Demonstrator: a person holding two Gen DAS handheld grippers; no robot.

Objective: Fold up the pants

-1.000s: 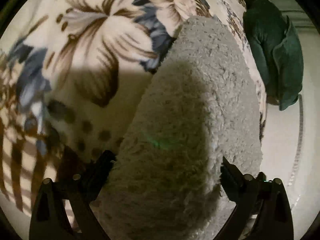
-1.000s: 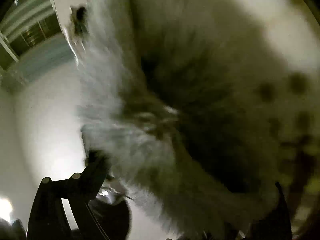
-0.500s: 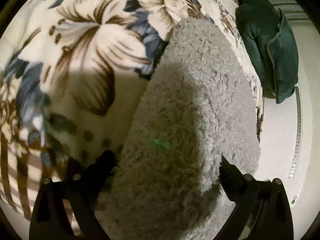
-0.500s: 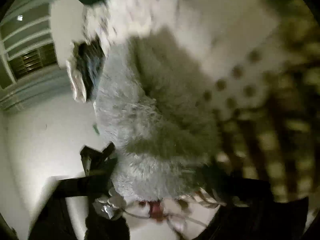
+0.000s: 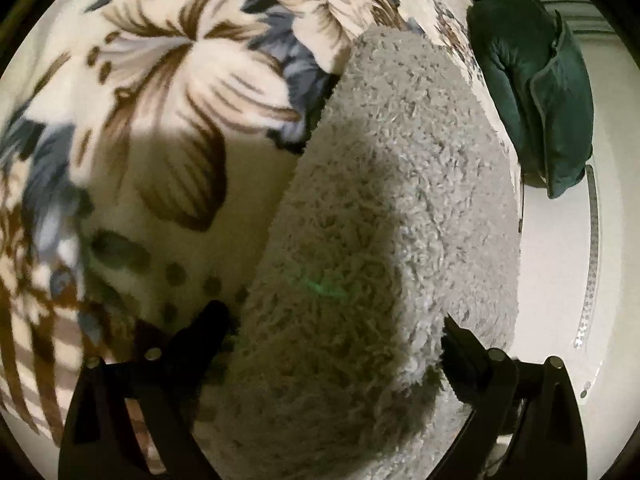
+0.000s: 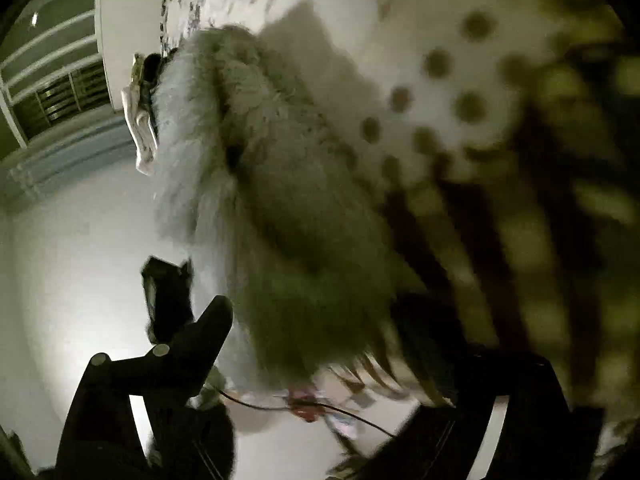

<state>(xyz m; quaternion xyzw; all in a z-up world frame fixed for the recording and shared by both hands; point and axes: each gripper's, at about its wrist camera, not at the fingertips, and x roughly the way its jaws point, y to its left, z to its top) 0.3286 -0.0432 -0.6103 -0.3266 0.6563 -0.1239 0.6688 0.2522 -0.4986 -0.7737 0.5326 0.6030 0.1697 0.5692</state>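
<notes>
Fluffy grey pants (image 5: 380, 208) lie folded in a long thick bundle on a floral blanket (image 5: 160, 100) near the bed's edge. My left gripper (image 5: 332, 328) hangs over the near end with its jaws wide. One black finger (image 5: 208, 328) stands left of the bundle and the other at its right edge, so the fleece fills the gap between them. In the blurred right wrist view the pants (image 6: 280, 200) bulge at the blanket's edge. My right gripper (image 6: 320, 328) has its jaws opening, the fleece's end between them, and I see no grip.
A dark green cushion (image 5: 532, 92) lies at the far right of the bed. Pale floor (image 5: 560, 280) runs beside the bed. In the right wrist view there are a window with bars (image 6: 60, 92), a small white cloth (image 6: 140, 120), a dark object (image 6: 164, 300) and thin cables (image 6: 352, 412).
The right gripper has drawn back from the pants, so more of the bundle and the floor shows. Its jaws came together half a second ago and stand apart now. The left gripper has barely shifted.
</notes>
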